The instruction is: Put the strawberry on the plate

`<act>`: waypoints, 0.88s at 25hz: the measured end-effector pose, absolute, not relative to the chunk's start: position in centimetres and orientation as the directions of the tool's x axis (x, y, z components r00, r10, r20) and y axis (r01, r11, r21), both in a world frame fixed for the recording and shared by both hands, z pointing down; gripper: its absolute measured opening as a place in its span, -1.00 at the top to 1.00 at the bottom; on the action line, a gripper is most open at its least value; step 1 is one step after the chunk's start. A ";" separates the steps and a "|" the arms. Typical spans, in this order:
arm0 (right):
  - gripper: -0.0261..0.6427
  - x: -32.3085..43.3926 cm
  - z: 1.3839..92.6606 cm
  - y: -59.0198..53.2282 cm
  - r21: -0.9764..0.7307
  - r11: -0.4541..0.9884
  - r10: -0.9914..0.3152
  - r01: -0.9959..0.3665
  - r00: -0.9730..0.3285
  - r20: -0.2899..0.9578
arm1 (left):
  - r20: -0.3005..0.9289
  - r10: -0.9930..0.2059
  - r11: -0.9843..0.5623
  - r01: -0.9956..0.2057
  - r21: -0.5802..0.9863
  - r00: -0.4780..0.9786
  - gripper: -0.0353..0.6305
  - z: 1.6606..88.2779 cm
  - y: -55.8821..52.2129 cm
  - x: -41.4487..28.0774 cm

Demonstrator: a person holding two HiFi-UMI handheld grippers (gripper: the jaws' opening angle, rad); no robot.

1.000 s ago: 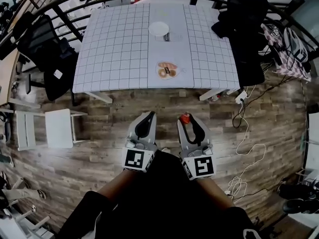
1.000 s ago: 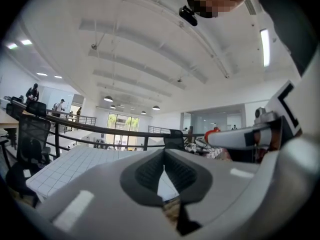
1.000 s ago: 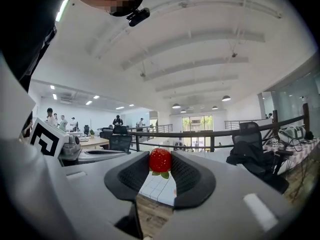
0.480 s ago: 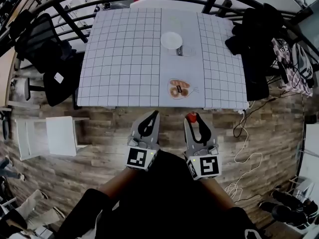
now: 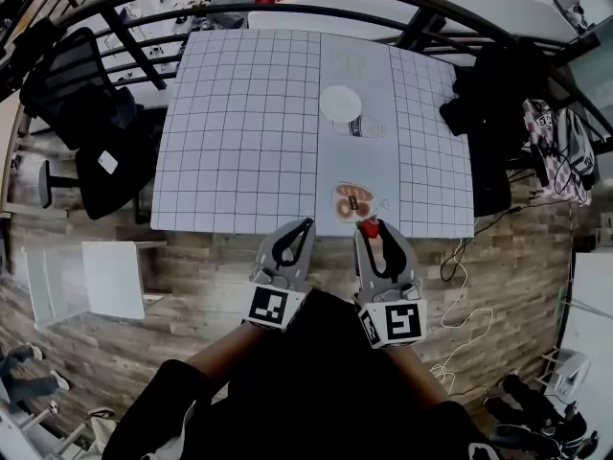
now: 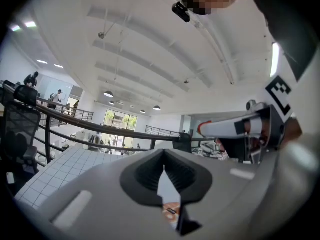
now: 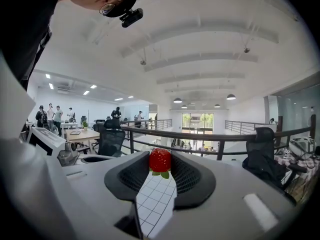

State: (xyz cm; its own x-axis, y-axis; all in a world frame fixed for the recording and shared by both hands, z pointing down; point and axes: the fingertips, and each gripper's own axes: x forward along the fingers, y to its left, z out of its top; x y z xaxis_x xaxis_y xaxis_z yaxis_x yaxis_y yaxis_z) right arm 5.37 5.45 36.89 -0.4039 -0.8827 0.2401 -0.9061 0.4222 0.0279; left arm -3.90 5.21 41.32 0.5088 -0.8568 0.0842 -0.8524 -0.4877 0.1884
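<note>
Wood-plank floor (image 5: 144, 286) surrounds a desk (image 5: 239, 132) covered by a white grid-lined cloth; a round white plate (image 5: 341, 103) lies on the desk's far part, right of centre. Right tongs (image 5: 371, 226) grip the strawberry (image 7: 160, 160) at their very tips, over the desk's near edge, well apart from the plate; the fruit is red, glossy and finely pitted, with green leaves pointing down in the right gripper view. Left tongs (image 5: 306, 224) are closed with nothing between them, just left of the right pair.

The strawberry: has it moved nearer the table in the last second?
Yes. Clamped in the right gripper, the strawberry has travelled forward: it was well short of the table and now reaches its near edge.
</note>
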 end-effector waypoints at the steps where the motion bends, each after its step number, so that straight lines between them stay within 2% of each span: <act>1: 0.53 5.1 36.8 4.9 0.034 0.423 -0.883 -0.906 -0.403 0.241 | 0.078 -0.856 -0.491 -0.850 0.192 0.512 0.87 41.2 4.8 -4.2; 12: 0.53 2.1 38.6 1.9 0.058 0.433 -0.873 -0.900 -0.402 0.276 | 0.069 -0.869 -0.469 -0.859 0.205 0.490 0.87 41.4 1.3 -8.4; 17: 0.53 2.1 39.2 0.7 0.040 0.428 -0.870 -0.903 -0.400 0.288 | 0.087 -0.883 -0.433 -0.873 0.224 0.460 0.87 42.1 -0.3 -10.2; 22: 0.53 3.5 40.1 -0.6 -0.009 0.388 -0.879 -0.922 -0.373 0.296 | 0.095 -0.899 -0.406 -0.896 0.180 0.427 0.87 42.0 -1.5 -10.8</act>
State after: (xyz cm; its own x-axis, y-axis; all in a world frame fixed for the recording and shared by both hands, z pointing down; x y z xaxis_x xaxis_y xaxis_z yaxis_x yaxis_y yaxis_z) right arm 3.52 -0.63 40.14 -0.3732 -0.8792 0.2960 -0.9215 0.3882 -0.0087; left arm -10.77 -1.45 42.00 0.4267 -0.8994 0.0947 -0.8959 -0.4061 0.1800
